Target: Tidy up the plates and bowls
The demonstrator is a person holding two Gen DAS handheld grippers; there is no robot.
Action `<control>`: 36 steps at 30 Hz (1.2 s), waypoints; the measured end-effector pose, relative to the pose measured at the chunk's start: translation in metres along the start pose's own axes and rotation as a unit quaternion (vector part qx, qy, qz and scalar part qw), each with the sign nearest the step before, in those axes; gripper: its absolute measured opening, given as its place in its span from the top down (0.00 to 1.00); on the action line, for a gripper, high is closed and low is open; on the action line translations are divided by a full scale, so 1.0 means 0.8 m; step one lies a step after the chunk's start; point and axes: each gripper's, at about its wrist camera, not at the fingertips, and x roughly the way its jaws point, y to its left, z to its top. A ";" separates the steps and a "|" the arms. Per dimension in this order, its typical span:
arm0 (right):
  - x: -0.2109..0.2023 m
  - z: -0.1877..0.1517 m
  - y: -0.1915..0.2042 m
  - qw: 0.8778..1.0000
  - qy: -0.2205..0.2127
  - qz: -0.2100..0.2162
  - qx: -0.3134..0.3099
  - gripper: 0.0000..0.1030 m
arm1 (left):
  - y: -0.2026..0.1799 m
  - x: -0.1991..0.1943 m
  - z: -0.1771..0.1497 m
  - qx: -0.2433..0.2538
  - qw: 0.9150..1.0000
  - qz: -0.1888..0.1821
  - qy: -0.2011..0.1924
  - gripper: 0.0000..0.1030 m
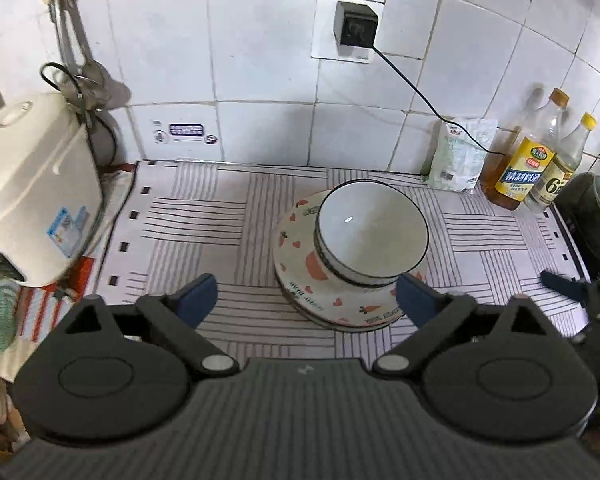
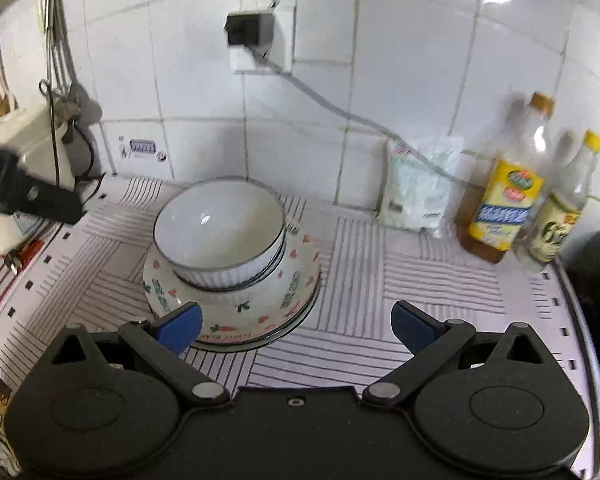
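Observation:
A white bowl with a dark rim (image 1: 370,230) (image 2: 220,228) sits on a stack of plates; the top plate (image 1: 300,272) (image 2: 268,300) has carrot and heart prints. The stack stands on a striped mat (image 1: 220,220) (image 2: 420,280). My left gripper (image 1: 306,298) is open and empty, just in front of the stack, its right finger close to the plate's edge. My right gripper (image 2: 296,326) is open and empty, its left finger over the plate's near edge. The right gripper's tip also shows in the left wrist view (image 1: 564,284), and the left gripper in the right wrist view (image 2: 32,196).
A white rice cooker (image 1: 32,184) stands at the left. Two oil bottles (image 1: 524,160) (image 2: 504,196) and a white bag (image 1: 460,156) (image 2: 420,188) stand at the back right by the tiled wall. A dark pot (image 1: 596,216) is at the far right. A cable runs from the socket (image 1: 356,24).

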 end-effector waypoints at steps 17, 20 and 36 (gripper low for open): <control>-0.127 0.060 -0.017 0.998 0.009 -0.039 0.051 0.01 | 0.009 -0.071 -0.005 -0.004 0.998 0.047 0.050 0.04; -0.132 0.053 -0.018 0.996 0.030 -0.023 0.075 0.01 | 0.004 -0.078 -0.009 0.004 0.997 0.049 0.054 0.04; -0.165 0.033 -0.016 0.994 0.067 -0.044 0.080 0.01 | -0.018 -0.108 -0.032 0.025 0.998 0.045 0.048 0.04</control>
